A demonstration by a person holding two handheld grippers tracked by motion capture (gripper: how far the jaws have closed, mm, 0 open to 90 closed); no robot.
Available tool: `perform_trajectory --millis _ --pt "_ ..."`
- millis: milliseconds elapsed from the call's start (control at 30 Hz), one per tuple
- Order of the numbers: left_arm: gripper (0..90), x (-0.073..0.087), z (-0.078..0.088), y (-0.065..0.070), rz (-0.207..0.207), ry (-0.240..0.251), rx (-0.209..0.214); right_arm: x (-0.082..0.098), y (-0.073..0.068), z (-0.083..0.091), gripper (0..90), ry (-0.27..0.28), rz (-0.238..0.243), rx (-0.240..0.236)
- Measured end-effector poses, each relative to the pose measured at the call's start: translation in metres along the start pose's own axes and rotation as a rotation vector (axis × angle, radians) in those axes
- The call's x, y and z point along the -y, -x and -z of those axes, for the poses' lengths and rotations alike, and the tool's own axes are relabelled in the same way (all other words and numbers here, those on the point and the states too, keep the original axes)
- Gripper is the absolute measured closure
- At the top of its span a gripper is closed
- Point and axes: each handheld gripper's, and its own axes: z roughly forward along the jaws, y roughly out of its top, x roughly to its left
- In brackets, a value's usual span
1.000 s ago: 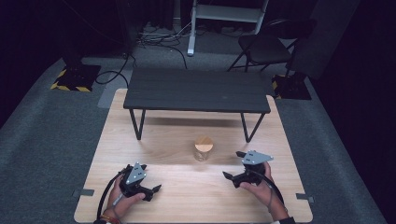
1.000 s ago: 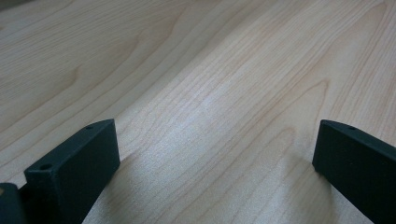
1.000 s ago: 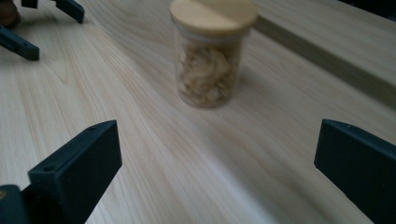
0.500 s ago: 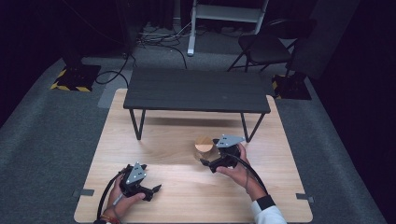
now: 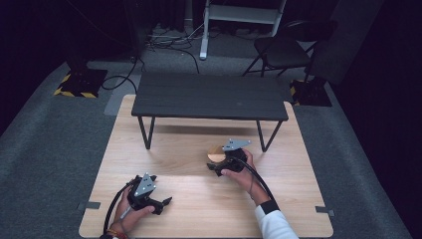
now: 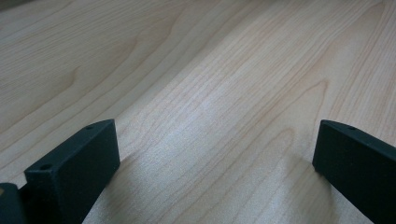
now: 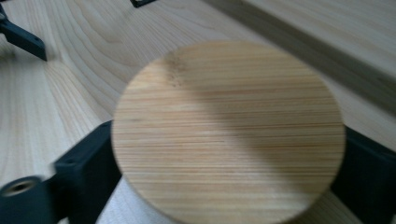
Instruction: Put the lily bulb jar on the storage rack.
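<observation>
A: What's on the left?

B: The left gripper (image 5: 166, 201) rests low on the light wooden table (image 5: 189, 149), near its front edge. Its 2 jaws are spread wide over bare wood, holding nothing; it looks parked out of the way.

A: And further right?

B: The right gripper (image 5: 215, 167) sits at a container with a round bamboo lid (image 7: 229, 133), just in front of the black bench (image 5: 209, 97). The lid lies between its jaws, 1 each side. Whether they press it, I cannot tell. Probably lined up for a grasp.
</observation>
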Motion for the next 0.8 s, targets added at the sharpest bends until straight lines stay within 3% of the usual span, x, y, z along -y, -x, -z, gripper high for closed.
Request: perform_trajectory --millis 100,367,667,700,800 --pt "0.5 0.0 0.0 0.0 0.0 0.0 0.001 0.003 0.0 -0.009 23.4 0.014 0.002 -0.007" --pt "0.5 0.0 0.0 -0.001 -0.005 0.0 0.005 0.0 -0.01 -0.01 24.5 0.01 0.023 0.03" --pt "0.5 0.0 0.0 -0.001 -0.006 -0.001 0.006 -0.02 -0.024 0.034 24.6 0.03 0.038 0.045" --pt "0.5 0.0 0.0 -0.001 -0.006 -0.001 0.006 -0.028 -0.024 0.049 24.6 0.034 0.039 0.038" --pt "0.5 0.0 0.0 -0.001 -0.005 -0.001 0.006 -0.04 -0.026 0.068 24.6 0.037 0.042 0.04"
